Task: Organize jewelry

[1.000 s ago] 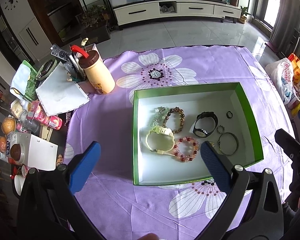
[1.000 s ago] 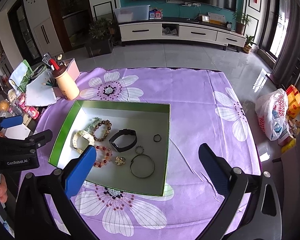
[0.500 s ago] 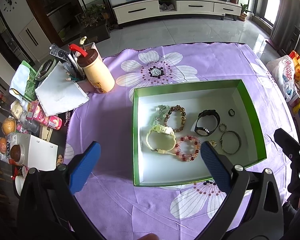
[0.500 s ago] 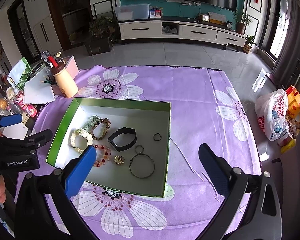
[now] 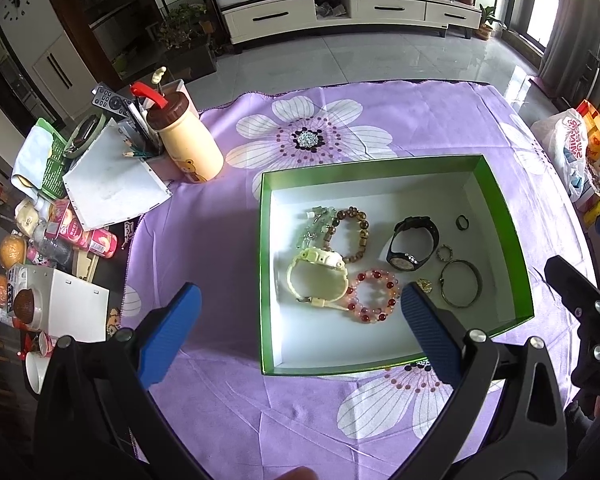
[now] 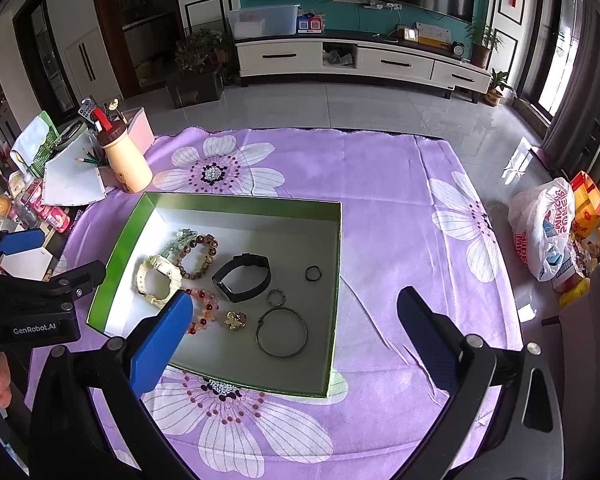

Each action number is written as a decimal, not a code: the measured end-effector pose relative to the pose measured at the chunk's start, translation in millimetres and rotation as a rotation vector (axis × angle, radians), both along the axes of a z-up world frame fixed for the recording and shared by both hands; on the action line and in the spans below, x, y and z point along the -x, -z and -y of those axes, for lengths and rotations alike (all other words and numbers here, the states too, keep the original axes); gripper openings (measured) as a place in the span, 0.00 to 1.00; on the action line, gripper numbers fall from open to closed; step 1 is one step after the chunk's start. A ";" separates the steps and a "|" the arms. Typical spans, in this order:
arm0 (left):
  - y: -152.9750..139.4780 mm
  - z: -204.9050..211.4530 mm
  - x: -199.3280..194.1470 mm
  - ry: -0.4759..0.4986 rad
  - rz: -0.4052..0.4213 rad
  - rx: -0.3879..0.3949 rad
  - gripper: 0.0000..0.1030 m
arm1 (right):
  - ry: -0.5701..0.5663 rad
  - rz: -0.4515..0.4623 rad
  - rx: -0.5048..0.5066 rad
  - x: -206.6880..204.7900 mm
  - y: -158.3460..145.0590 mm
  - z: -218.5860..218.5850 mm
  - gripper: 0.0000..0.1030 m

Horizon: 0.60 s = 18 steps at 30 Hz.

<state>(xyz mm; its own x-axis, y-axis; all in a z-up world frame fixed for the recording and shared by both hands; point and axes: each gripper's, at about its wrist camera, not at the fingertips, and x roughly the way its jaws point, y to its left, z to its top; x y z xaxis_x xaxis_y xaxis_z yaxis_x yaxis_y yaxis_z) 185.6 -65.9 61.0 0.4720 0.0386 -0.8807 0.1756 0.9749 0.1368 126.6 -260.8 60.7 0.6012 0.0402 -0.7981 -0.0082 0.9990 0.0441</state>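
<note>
A green box (image 5: 265,272) (image 6: 336,276) with a white floor sits on the purple flowered cloth. In it lie a cream watch (image 5: 317,278) (image 6: 158,280), a brown bead bracelet (image 5: 350,232) (image 6: 199,257), a red bead bracelet (image 5: 374,295) (image 6: 204,310), a black watch (image 5: 412,243) (image 6: 242,277), a metal bangle (image 5: 460,283) (image 6: 282,332), a dark ring (image 5: 462,222) (image 6: 313,273), a small beaded ring (image 6: 276,297) and a gold charm (image 6: 235,320). My left gripper (image 5: 296,320) is open and empty, above the box's near left side. My right gripper (image 6: 294,320) is open and empty, above the box's near right corner.
A cream bottle with a brown cap (image 5: 184,142) (image 6: 124,160) stands left of the box beside a pen holder, papers (image 5: 108,188) and snack clutter. A white box (image 5: 66,304) sits at the left edge. A plastic bag (image 6: 548,224) lies on the floor at right.
Both grippers have drawn back and up slightly from the box; it sits a little lower in both views. Both jaws stay open. The jewelry has not moved.
</note>
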 end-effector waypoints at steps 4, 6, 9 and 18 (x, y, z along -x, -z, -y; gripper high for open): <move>1.2 -0.2 -0.7 0.000 -0.002 0.004 0.98 | -0.001 -0.001 0.002 -0.3 0.3 -0.3 0.99; 1.0 0.0 -0.5 0.001 -0.002 0.004 0.98 | -0.002 -0.003 0.000 -1.2 0.6 -1.2 0.99; 1.1 -0.2 -0.4 0.000 0.001 0.000 0.98 | -0.002 -0.004 0.001 -1.8 1.2 -2.0 0.99; 4.1 -2.8 -1.1 -0.016 0.002 -0.009 0.98 | -0.001 -0.010 -0.005 -2.7 5.2 -2.7 0.99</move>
<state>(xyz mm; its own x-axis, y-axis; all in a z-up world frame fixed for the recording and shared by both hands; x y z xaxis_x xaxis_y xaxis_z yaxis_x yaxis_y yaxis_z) 186.7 -63.1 56.9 0.4730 0.0541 -0.8794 0.1600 0.9762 0.1461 129.3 -258.1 55.5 0.5935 0.0449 -0.8036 -0.0084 0.9987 0.0496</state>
